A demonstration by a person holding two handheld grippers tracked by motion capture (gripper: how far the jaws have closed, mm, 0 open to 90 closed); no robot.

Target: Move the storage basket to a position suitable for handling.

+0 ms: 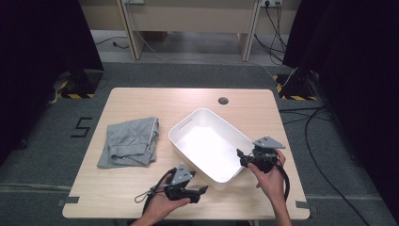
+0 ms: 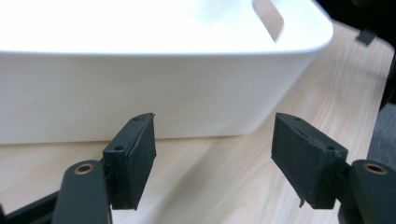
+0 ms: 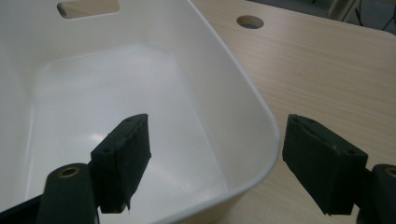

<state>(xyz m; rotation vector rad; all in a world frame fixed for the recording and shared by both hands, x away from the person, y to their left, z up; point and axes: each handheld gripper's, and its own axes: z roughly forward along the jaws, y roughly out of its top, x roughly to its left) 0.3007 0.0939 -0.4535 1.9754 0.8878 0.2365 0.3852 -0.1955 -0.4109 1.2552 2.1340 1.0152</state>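
Our left gripper (image 1: pixel 203 189) sits nearest us, jaws spread and empty, pointing level at the white bin's (image 1: pixel 187 149) near long wall just ahead of its pads. Our right gripper (image 1: pixel 241 157) is the closer one, its spread jaws straddling the bin's rim (image 3: pixel 268 126) at the near corner without yet pinching it. The bin's long axis runs diagonally away from both, and the folded grey garment (image 1: pixel 129 142) lies well beyond the left gripper's far side.
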